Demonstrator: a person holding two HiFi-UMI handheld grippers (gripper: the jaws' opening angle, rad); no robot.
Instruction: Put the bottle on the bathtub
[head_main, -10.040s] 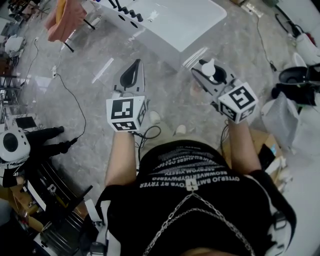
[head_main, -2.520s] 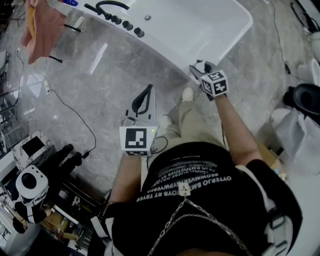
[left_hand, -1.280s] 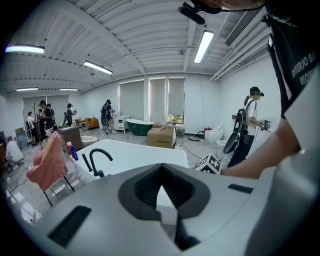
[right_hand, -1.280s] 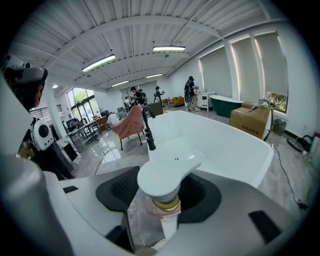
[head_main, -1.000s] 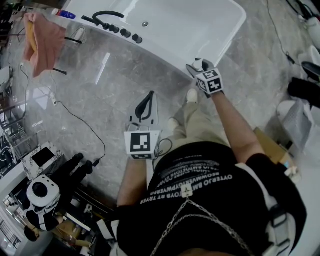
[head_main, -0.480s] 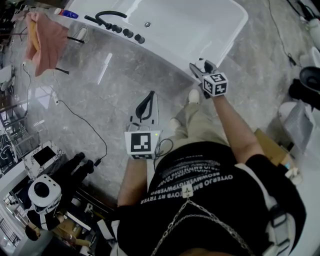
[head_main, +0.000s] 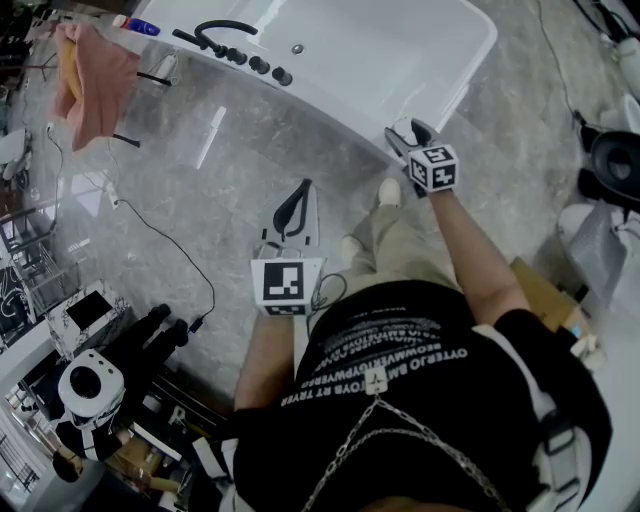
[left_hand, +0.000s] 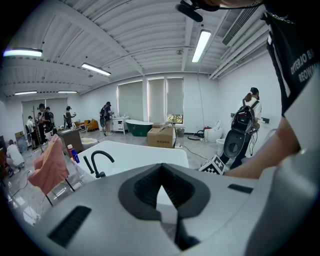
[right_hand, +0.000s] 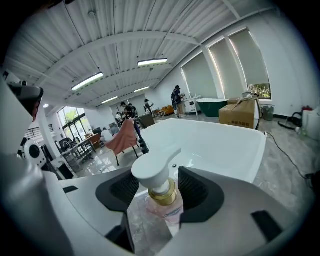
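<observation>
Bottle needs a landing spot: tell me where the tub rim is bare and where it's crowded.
Bare: the bathtub rim between the black knobs and the right gripper holding the bottle, plus the near corner. Crowded: the far end, with the faucet and knobs.

The hall is bright and evenly lit by long ceiling tubes (left_hand: 202, 45) and pale shaded windows (left_hand: 150, 102) at the far end, so shadows stay soft. In the head view the polished floor (head_main: 250, 150) throws back a white streak of glare (head_main: 208, 135), and the white bathtub (head_main: 420, 60) comes close to blowing out. Both gripper views are strongly fisheyed, with straight beams bowed and the corners falling to black; the left gripper (left_hand: 161, 200) is soft so near the lens, the bottle (right_hand: 162, 195) is crisper, and the far people (left_hand: 106, 112) are small and hazy.
</observation>
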